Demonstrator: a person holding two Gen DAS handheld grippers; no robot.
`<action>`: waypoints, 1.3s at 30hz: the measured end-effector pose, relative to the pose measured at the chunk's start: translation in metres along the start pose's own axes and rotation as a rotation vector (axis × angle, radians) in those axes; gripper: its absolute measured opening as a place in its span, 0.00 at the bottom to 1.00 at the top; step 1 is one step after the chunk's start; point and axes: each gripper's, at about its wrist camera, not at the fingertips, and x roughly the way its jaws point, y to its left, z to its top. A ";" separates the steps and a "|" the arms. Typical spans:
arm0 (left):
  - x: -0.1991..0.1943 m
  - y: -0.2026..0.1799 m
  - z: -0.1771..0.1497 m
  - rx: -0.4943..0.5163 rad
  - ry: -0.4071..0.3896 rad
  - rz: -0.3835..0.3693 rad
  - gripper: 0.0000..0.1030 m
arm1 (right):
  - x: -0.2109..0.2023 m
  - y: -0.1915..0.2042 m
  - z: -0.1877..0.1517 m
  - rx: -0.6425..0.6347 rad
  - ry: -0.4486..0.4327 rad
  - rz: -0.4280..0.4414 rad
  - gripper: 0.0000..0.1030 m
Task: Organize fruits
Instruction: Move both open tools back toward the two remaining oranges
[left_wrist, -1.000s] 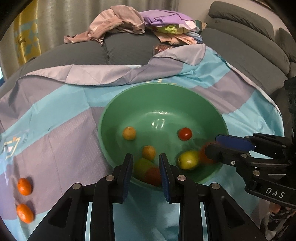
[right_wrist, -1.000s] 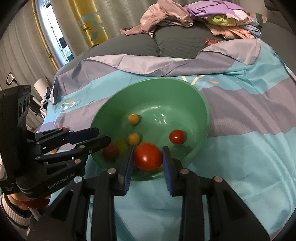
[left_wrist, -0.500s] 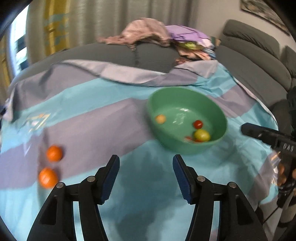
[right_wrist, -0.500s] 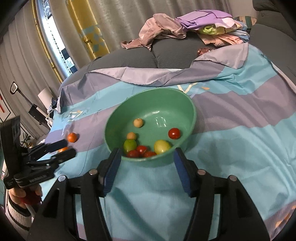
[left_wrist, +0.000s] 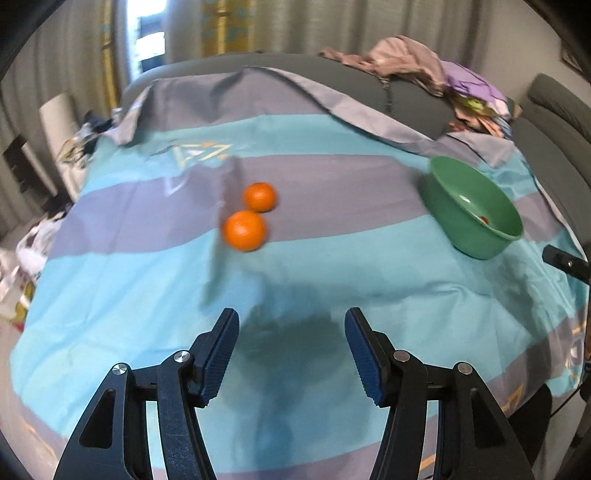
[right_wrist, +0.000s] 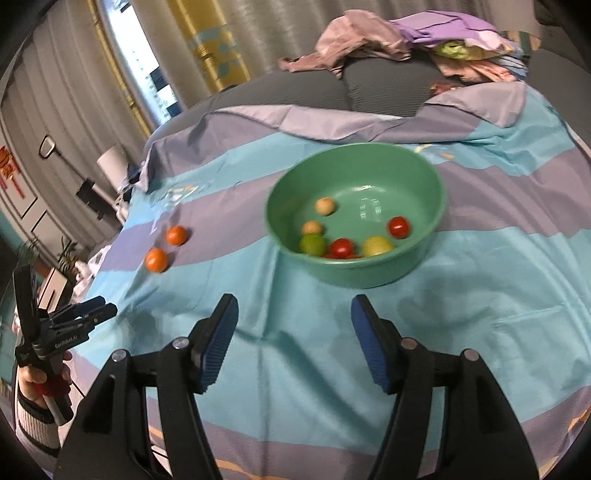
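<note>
A green bowl (right_wrist: 354, 218) sits on the striped cloth and holds several small fruits: red tomatoes (right_wrist: 398, 226), a green one (right_wrist: 312, 244) and a yellow one (right_wrist: 376, 245). The bowl shows at the right of the left wrist view (left_wrist: 472, 218). Two oranges lie on the cloth left of the bowl, the near orange (left_wrist: 244, 230) and the far orange (left_wrist: 259, 196); both show in the right wrist view (right_wrist: 156, 259). My left gripper (left_wrist: 291, 350) is open and empty, above the cloth short of the oranges. My right gripper (right_wrist: 293, 343) is open and empty, in front of the bowl.
The blue and purple striped cloth (left_wrist: 332, 280) covers a grey sofa. A pile of clothes (right_wrist: 406, 40) lies at the back. The left gripper's body (right_wrist: 62, 328) shows at the left edge of the right wrist view. Curtains and a window stand behind.
Both grippers opened and pulled back from the bowl; the right one let go of a red tomato, which lies in the bowl. The left gripper swung left to face the oranges.
</note>
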 end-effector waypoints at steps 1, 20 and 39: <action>-0.002 0.003 -0.001 -0.008 -0.003 0.003 0.58 | 0.002 0.006 0.000 -0.011 0.005 0.008 0.62; -0.019 0.023 -0.015 -0.019 -0.053 0.049 0.58 | 0.028 0.086 0.006 -0.162 0.063 0.113 0.62; -0.005 0.038 -0.014 -0.043 -0.045 0.021 0.58 | 0.057 0.116 0.015 -0.213 0.111 0.122 0.62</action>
